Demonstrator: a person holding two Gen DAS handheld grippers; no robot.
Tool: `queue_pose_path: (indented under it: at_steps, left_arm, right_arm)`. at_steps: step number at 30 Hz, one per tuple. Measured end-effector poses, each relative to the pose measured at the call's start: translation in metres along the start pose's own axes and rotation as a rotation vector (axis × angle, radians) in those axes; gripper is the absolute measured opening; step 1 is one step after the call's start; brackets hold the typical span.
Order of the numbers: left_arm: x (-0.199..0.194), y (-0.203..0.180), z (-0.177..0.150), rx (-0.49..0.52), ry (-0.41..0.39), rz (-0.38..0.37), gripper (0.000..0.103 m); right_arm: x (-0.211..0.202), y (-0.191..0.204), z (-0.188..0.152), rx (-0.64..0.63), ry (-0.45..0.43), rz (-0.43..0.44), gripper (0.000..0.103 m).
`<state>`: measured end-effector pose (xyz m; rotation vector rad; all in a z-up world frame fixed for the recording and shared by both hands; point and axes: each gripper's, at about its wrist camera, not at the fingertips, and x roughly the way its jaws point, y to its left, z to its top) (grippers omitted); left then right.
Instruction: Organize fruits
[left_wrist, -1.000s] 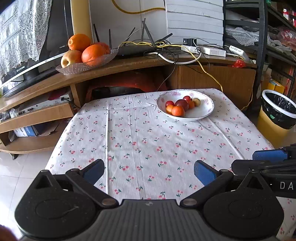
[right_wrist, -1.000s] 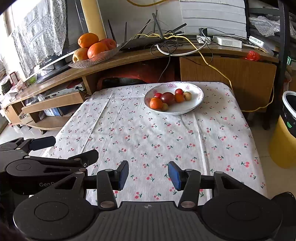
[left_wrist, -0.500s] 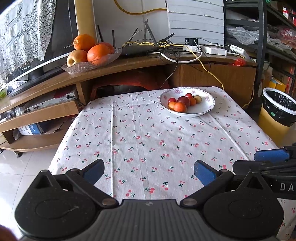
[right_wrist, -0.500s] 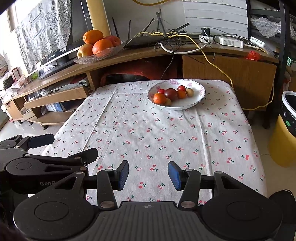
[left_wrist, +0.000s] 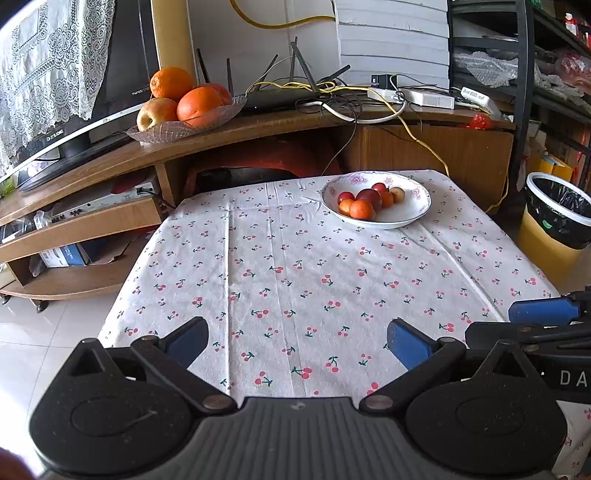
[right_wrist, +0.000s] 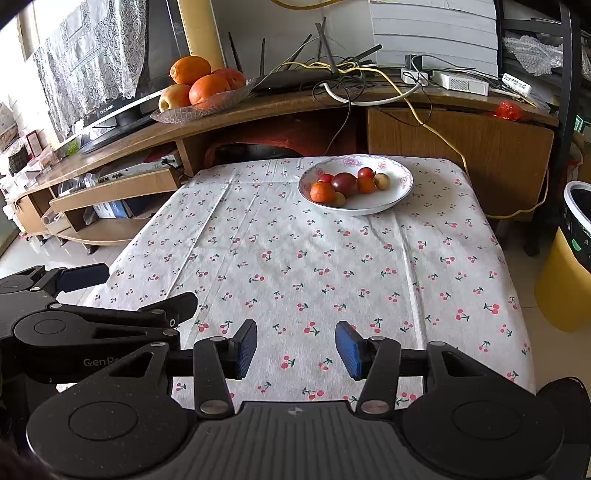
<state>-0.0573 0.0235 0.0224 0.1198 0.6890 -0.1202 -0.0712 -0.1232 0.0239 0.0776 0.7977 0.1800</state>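
Note:
A white flowered bowl (left_wrist: 413, 212) (right_wrist: 397, 197) sits at the far side of the cherry-print tablecloth (left_wrist: 295, 273) (right_wrist: 314, 258). It holds several small fruits: an orange one (left_wrist: 361, 209) (right_wrist: 322, 192), a dark red plum (left_wrist: 369, 196) (right_wrist: 345, 183), small red ones and a pale one (right_wrist: 382, 181). My left gripper (left_wrist: 295, 341) hangs open over the near table edge, nothing between its fingers. My right gripper (right_wrist: 295, 349) is also open and empty, its blue pads narrower apart. Both are far from the bowl.
A glass dish (left_wrist: 184, 123) (right_wrist: 201, 107) of oranges and an apple stands on the wooden TV stand (left_wrist: 258, 129) behind the table, beside a router and tangled cables (left_wrist: 332, 96). A yellow bin with a black liner (left_wrist: 554, 225) (right_wrist: 569, 258) stands right of the table.
Both grippers have drawn back from the table, so the bowl looks smaller and farther and more of the near cloth shows. Jaw openings are unchanged.

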Motion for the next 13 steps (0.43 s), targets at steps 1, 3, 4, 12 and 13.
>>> queue_pose_path:
  at_steps: [1, 3, 4, 12, 13]
  left_arm:
    - [-0.0001, 0.0, -0.0001, 0.0, 0.0, 0.0, 0.103]
    - [-0.0001, -0.0001, 0.0, 0.0, -0.001, 0.0, 0.103]
    - [-0.0001, -0.0001, -0.0001, 0.001, -0.001, 0.001, 0.103]
    - [-0.0023, -0.0013, -0.0023, 0.018, -0.018, 0.018, 0.103]
    - [-0.0026, -0.0015, -0.0025, 0.021, -0.021, 0.022, 0.103]
  right_arm:
    - [0.0, 0.0, -0.0001, 0.0, 0.0, 0.0, 0.044]
    - [0.0, 0.0, -0.0001, 0.0, 0.0, 0.001, 0.044]
    - [0.0, 0.0001, -0.0002, 0.0, 0.0, 0.001, 0.044]
    - [0.0, 0.0001, -0.0022, 0.001, 0.002, 0.002, 0.044]
    - [-0.0001, 0.0001, -0.0023, 0.001, 0.002, 0.002, 0.044]
